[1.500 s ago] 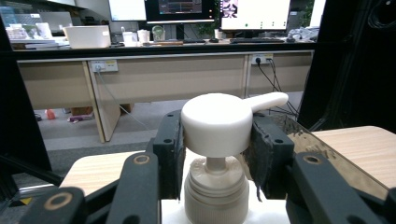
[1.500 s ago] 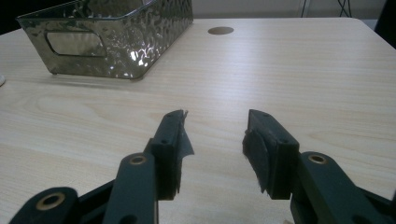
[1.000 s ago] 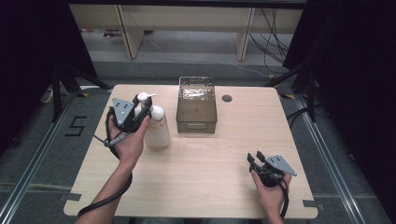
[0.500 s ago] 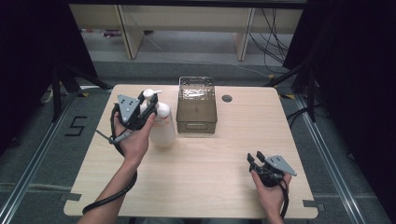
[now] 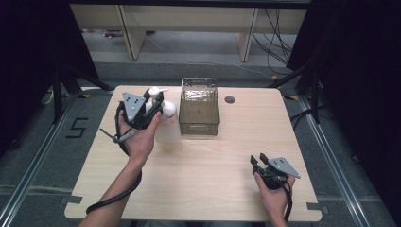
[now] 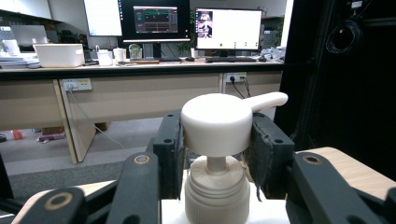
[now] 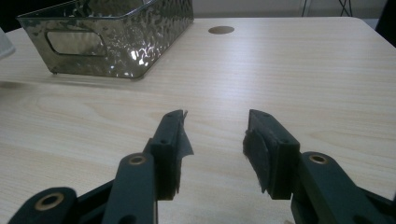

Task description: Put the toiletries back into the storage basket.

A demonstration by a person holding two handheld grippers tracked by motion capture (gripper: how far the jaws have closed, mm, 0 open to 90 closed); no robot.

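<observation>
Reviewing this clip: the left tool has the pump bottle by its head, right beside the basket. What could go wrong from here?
The left tool grips the white pump bottle only at its pump head, so the body could swing or the head could slip free. The clear basket stands close beside it, so the bottle might clip its rim.

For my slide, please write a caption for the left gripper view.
Left gripper closed on the white pump head of a bottle, with office desks and monitors behind.
</observation>
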